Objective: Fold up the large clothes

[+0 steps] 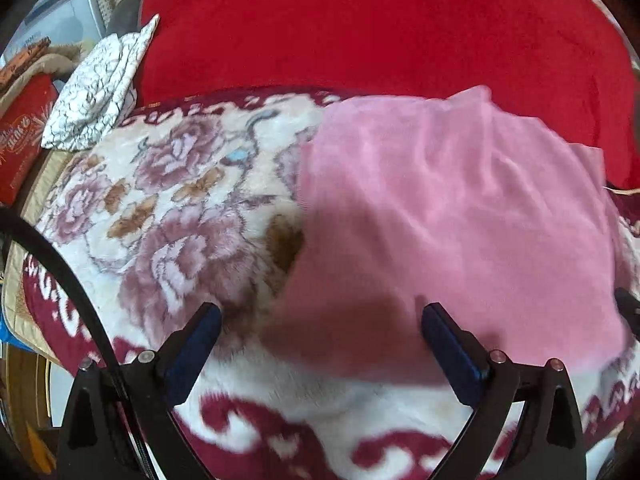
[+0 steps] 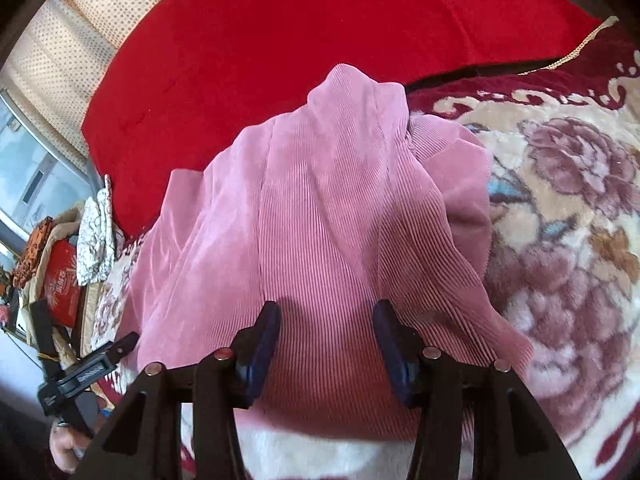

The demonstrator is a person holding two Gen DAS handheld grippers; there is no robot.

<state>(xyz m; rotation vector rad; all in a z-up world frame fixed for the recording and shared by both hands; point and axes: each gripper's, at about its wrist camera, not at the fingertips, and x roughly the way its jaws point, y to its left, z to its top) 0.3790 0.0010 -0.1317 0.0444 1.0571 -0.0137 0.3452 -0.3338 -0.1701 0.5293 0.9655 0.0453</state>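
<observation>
A pink ribbed corduroy garment point(image 2: 320, 220) is lying bunched on the floral plush blanket point(image 1: 168, 208). The right claw point(image 2: 326, 340) is hovering directly over the garment, jaws apart and empty. The left claw point(image 1: 320, 344) is gaping wide at the garment's edge, gripping nothing.

Garment point(image 2: 320, 220) lying on the blanket point(image 1: 168, 200), cushion point(image 1: 360, 20) behind both, patterned cloth point(image 1: 100, 88) at blanket's far-left corner

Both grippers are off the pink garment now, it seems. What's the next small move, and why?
Probably bring the right gripper down onto the near edge of the pink garment and pinch it. The garment lies bunched with raised ridges on the floral blanket, and both grippers, the left gripper too, hover open and empty above it.
</observation>
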